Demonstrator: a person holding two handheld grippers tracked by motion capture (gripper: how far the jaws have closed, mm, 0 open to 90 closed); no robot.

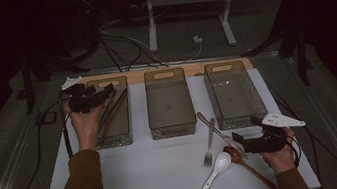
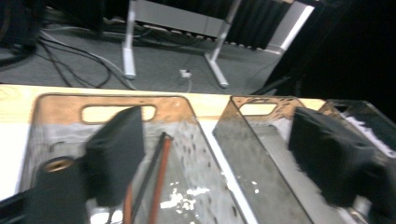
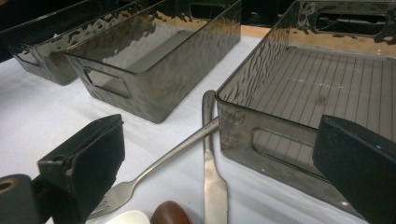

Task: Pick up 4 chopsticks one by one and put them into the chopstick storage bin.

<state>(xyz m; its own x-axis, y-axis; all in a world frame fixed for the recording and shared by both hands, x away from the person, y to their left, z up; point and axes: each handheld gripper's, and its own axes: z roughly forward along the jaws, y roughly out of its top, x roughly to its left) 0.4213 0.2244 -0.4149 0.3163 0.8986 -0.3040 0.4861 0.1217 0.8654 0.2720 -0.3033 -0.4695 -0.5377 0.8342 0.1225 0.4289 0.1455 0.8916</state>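
A person's brown sleeves reach in over a white desk (image 1: 144,179), a gripper in each hand. The left gripper (image 1: 101,95) hovers over the left of three smoky clear bins (image 1: 125,108), its jaws spread with nothing between them; a pair of dark chopsticks (image 1: 112,112) lies inside that bin, long axis running along the bin's length, directly below the jaws. In the left gripper view, the chopsticks (image 2: 159,182) pass between the two black jaws without touching either.

The right gripper (image 1: 239,143) rests low at the near right of the desk, jaws spread and empty, pointing toward the loose cutlery just beside it: a wooden spoon (image 1: 247,163), a white ceramic spoon (image 1: 217,168), a steel fork (image 1: 209,144) and a table knife (image 1: 220,132), the last two crossing near the right bin (image 1: 258,96). The middle bin (image 1: 169,104) stands empty.

The right hand is plainly the nearer to the remaining pieces, whose handles mostly run away from the person; the next pick likely falls to it, closing across a handle.
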